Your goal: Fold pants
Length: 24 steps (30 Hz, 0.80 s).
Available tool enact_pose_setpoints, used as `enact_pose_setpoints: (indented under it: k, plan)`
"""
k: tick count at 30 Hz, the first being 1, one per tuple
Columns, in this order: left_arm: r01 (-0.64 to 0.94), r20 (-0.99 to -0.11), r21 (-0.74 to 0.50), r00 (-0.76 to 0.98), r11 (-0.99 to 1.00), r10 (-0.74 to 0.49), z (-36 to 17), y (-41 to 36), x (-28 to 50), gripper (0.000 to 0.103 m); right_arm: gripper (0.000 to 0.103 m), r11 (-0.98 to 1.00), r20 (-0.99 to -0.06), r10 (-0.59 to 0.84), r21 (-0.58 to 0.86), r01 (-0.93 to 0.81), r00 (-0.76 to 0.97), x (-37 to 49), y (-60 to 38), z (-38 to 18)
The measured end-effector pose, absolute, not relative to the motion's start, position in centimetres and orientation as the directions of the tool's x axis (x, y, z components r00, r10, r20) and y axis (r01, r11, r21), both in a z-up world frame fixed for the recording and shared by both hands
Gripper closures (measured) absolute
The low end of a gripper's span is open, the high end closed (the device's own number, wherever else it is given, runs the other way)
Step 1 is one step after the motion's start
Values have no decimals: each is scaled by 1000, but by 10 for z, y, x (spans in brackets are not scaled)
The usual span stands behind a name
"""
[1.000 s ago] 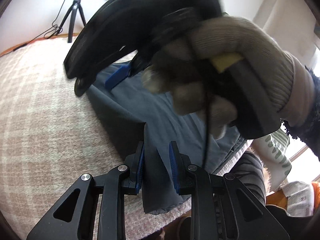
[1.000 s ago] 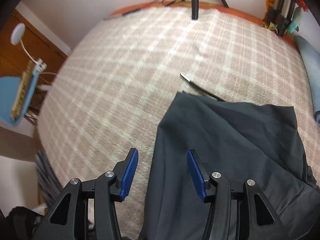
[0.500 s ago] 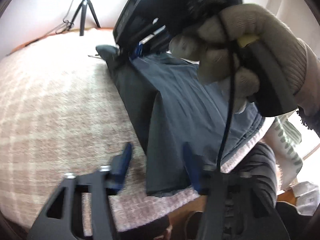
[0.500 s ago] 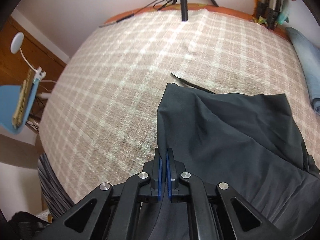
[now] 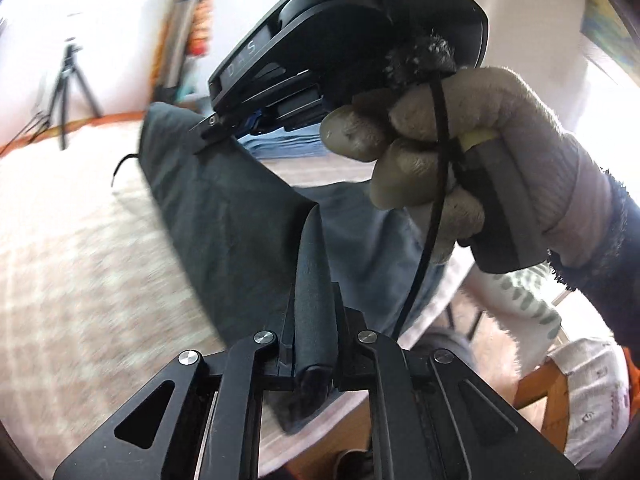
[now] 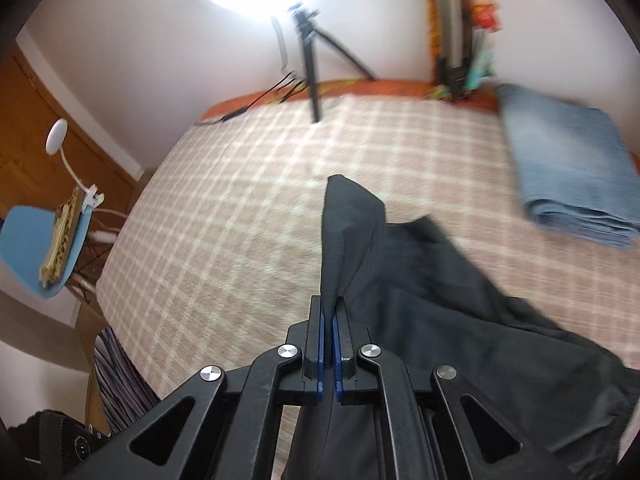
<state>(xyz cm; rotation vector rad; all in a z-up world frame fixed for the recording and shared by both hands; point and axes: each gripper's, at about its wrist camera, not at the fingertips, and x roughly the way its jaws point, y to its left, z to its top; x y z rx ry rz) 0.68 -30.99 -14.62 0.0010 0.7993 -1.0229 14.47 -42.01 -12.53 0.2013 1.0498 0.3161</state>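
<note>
1. At the bottom centre of the left wrist view, the left gripper (image 5: pixel 316 344) is closed on a thick bunched fold of the dark pants (image 5: pixel 240 216). I think it holds so much cloth because it takes several layers of one edge together, to carry them in one move.
2. From this grip the pants run as a long band toward the upper left of the frame. There the right gripper (image 5: pixel 224 128), held by a gloved hand (image 5: pixel 460 176), pinches the far end. The long axis goes from bottom centre to upper left, and the cloth between the two grips looks raised and stretched, probably to keep the fold line straight.
3. Low in the centre of the right wrist view, the right gripper (image 6: pixel 329 320) has its blue pads almost together on a thin edge of the pants (image 6: pixel 420 300). A pointed corner rises above the pads toward the frame centre.
4. The remaining cloth spreads to the lower right, over the checked bed cover (image 6: pixel 240 208). A folded blue garment (image 6: pixel 568 168) lies apart at the upper right.
</note>
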Motion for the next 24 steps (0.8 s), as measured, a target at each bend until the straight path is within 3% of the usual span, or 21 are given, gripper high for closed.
enact_pose_setpoints:
  k: [10, 24]
  plan:
    - [837, -566, -381, 123, 391, -815, -136, -397, -2, 95, 103, 972, -826, 214, 233, -30, 521, 114, -530, -106]
    - [861, -607, -426, -45, 277, -793, -140, -479, -13, 94, 103, 974, -877, 88, 175, 142, 472, 86, -658, -150]
